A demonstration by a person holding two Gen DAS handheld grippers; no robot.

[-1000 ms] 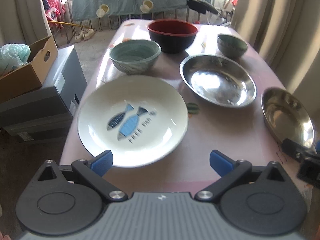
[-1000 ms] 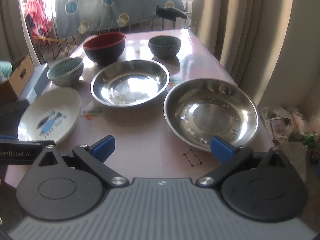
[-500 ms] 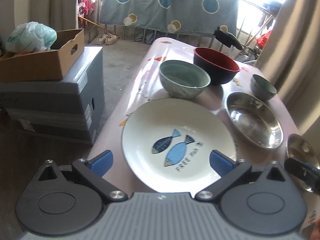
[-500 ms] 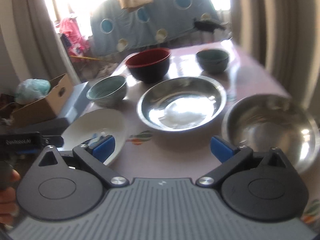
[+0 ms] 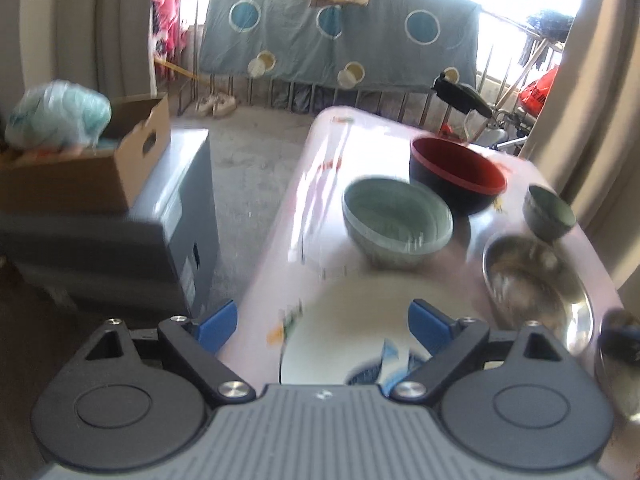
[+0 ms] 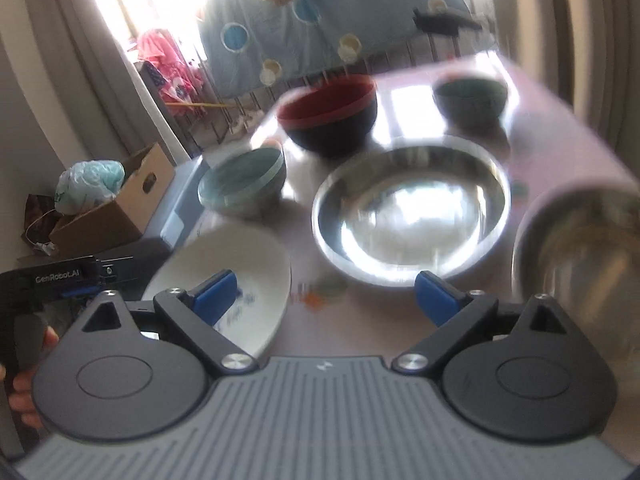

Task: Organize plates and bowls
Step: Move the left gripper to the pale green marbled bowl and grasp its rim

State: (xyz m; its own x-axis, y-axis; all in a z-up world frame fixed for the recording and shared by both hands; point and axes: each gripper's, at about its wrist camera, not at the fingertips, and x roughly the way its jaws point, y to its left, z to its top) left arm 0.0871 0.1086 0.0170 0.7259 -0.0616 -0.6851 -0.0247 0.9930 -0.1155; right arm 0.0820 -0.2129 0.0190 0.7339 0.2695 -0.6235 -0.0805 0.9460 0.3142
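Observation:
A white plate with blue fish [image 5: 352, 320] lies at the near left of the pink table [image 5: 320, 168], just under my open left gripper [image 5: 323, 326]. Behind it stand a pale green bowl [image 5: 396, 220], a red and black bowl [image 5: 456, 174] and a small dark green bowl [image 5: 548, 212]. A steel bowl [image 5: 536, 284] lies to the right. In the right wrist view my open, empty right gripper [image 6: 324, 296] hovers in front of the white plate [image 6: 236, 272], the steel bowl [image 6: 412, 208] and a second steel bowl [image 6: 580, 256] at the right.
A cardboard box [image 5: 92, 172] with a plastic bag sits on grey crates [image 5: 120, 240] left of the table. Curtains [image 5: 600, 100] hang at the right. A blue spotted cloth [image 5: 340, 28] hangs on a railing behind the table. The left gripper's body [image 6: 48, 280] shows at the left.
Both views have swung up and left and are blurred by motion. My left gripper has moved towards the table's left edge. My right gripper has shifted left, off the near steel bowl.

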